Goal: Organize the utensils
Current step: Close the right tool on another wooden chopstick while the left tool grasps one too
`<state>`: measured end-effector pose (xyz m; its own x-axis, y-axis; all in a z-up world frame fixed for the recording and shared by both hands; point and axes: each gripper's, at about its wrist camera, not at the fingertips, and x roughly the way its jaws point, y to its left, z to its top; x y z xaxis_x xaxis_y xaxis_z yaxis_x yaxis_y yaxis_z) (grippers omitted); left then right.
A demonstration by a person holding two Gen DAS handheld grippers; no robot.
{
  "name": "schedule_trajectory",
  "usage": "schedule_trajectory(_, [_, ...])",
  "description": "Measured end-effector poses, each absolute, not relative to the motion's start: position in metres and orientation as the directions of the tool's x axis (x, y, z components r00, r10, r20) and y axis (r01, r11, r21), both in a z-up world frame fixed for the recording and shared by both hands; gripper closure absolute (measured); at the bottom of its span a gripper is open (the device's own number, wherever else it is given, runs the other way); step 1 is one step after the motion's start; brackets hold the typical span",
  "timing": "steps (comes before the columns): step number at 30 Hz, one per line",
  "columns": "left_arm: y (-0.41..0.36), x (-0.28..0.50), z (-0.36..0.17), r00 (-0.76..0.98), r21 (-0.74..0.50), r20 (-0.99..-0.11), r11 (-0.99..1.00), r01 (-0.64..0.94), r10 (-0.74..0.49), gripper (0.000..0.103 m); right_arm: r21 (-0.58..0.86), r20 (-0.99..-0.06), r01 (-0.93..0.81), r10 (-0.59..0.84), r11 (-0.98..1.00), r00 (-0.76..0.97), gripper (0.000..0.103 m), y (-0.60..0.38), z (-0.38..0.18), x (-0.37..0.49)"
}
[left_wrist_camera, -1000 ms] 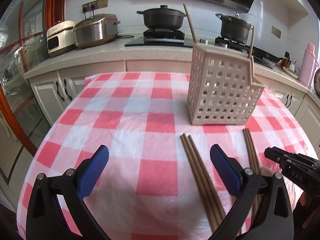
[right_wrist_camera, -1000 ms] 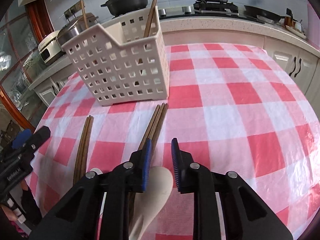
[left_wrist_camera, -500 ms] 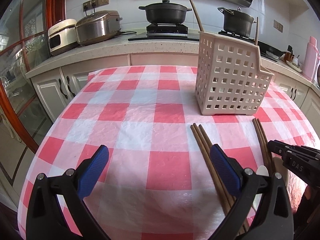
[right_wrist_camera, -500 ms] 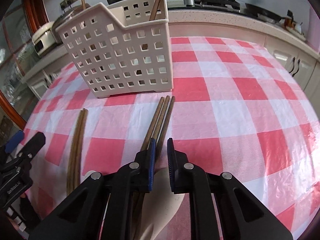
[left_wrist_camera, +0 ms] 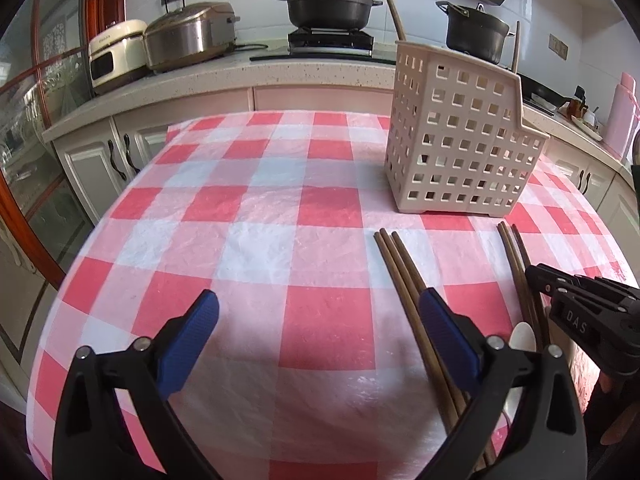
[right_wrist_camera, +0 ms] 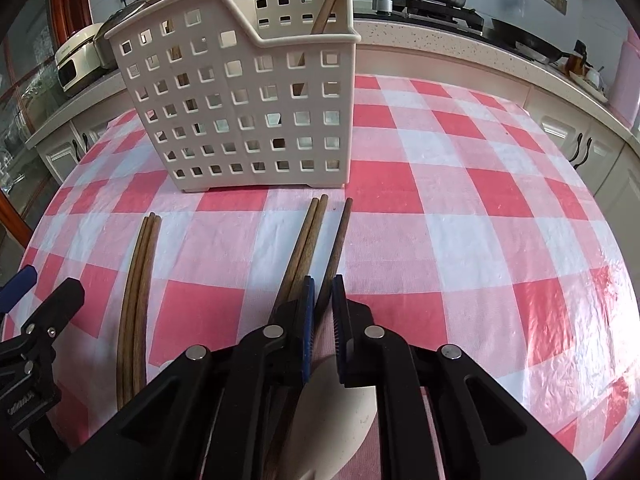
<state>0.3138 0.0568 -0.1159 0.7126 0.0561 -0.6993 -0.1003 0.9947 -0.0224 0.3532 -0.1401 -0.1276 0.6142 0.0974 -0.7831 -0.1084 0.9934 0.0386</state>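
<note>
Right gripper [right_wrist_camera: 322,308] jaws have just been closing, from a clear gap to a pinch on one chopstick [right_wrist_camera: 338,248]. That stick, earlier flush with two neighbours [right_wrist_camera: 304,248], now splays toward 1 o'clock. Left gripper [left_wrist_camera: 318,328] jaws narrowed slightly, nothing between.

White letters "DAS" stand on the black body of the right gripper [left_wrist_camera: 538,280]; no other writing is legible.
</note>
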Motion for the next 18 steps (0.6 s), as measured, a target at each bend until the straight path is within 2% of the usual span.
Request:
schedule_trajectory(3, [0.054,0.321,-0.12,0.684,-0.038,-0.729,0.995,-0.095,0.037,0.022,0.062,-0.781,-0.113,0.119,0.992,0.613,0.094,-0.144,-0.128,0.353])
schedule_trajectory(6, [0.05,0.328,-0.125,0.66,-0.055,-0.751,0.994,-0.09,0.019,0.028,0.086,-0.781,-0.118,0.14,0.989,0.609,0.094,-0.148,-0.127,0.353])
schedule_trajectory(10, [0.043,0.333,-0.129,0.647,-0.058,-0.763,0.995,-0.082,0.009,0.031,0.104,-0.779,-0.126,0.159,0.987,0.606,0.094,-0.151,-0.127,0.353])
schedule_trajectory(14, [0.038,0.339,-0.135,0.626,-0.037,-0.779,0.995,-0.097,0.032,0.039,0.122,-0.777,-0.132,0.178,0.984,0.604,0.094,-0.153,-0.127,0.353])
schedule_trajectory(18, [0.035,0.341,-0.135,0.627,-0.023,-0.778,0.995,-0.101,0.045,0.039,0.136,-0.776,-0.136,0.191,0.981,0.601,0.094,-0.154,-0.128,0.352])
